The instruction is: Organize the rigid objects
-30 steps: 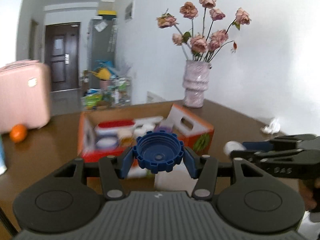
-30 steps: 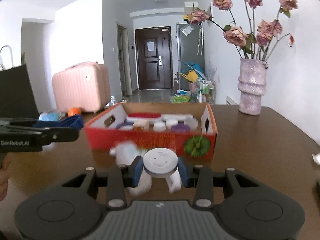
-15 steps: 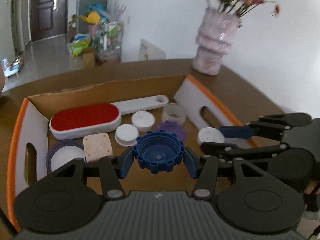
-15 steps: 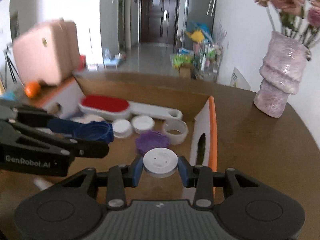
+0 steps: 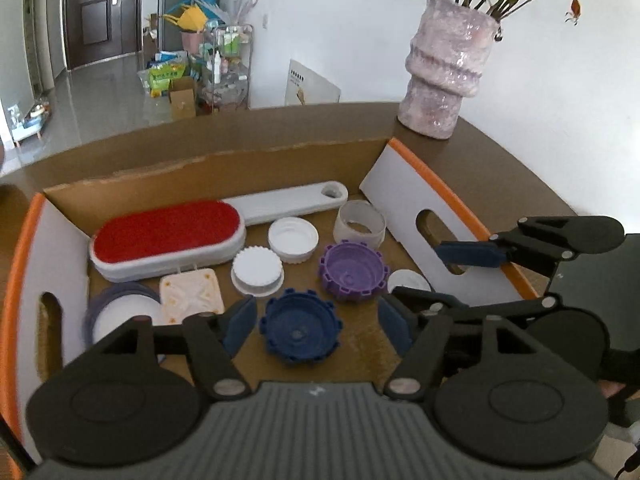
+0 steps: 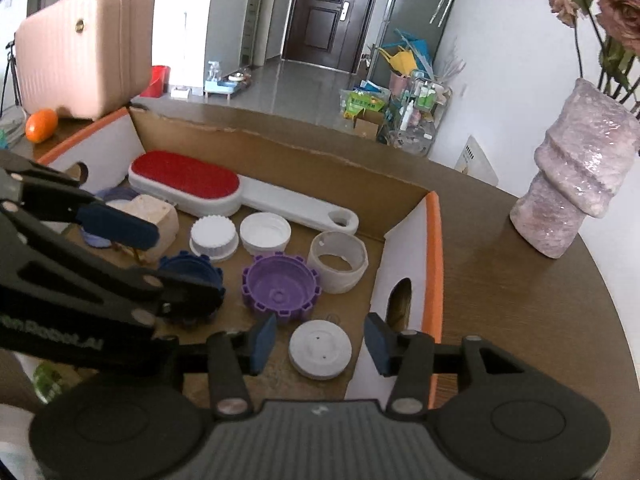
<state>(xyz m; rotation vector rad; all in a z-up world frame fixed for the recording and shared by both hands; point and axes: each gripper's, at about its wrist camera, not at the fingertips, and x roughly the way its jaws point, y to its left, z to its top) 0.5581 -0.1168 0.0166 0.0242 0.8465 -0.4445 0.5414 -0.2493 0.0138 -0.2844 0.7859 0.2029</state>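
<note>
Left claw (image 5: 316, 322): fingers now spread apart. Half a second ago they were clamped on the blue cap (image 5: 300, 330); the cap now lies open side up on the floor of the cardboard box (image 5: 224, 172), between the two pads and touching neither.

Right claw (image 6: 318, 344): fingers likewise spread apart. The white disc (image 6: 320, 349), gripped half a second ago, now lies flat on the box floor between the pads, close to the box's right end wall at 3 o'clock.

Compared with one second ago, both claws have moved from outside the box to above its interior.

Contents beyond the released parts, left wrist view:
- Purple cap (image 5: 353, 270), at 1 o'clock from the blue cap, just beside it, open side up.
- White ribbed cap (image 5: 257, 270), at 11 o'clock from the blue cap.
- Cream square piece (image 5: 192, 296), at 10 o'clock, beside a round white-centred lid (image 5: 120, 312).
- White open cap (image 5: 293, 239) and white ring (image 5: 360, 226), one row farther.
- Red-faced brush (image 5: 168, 236) with a white handle, along the far wall.

On the worktop (image 6: 520, 300) beyond the box, at 1 o'clock, stands the pink vase (image 5: 448, 68).
</note>
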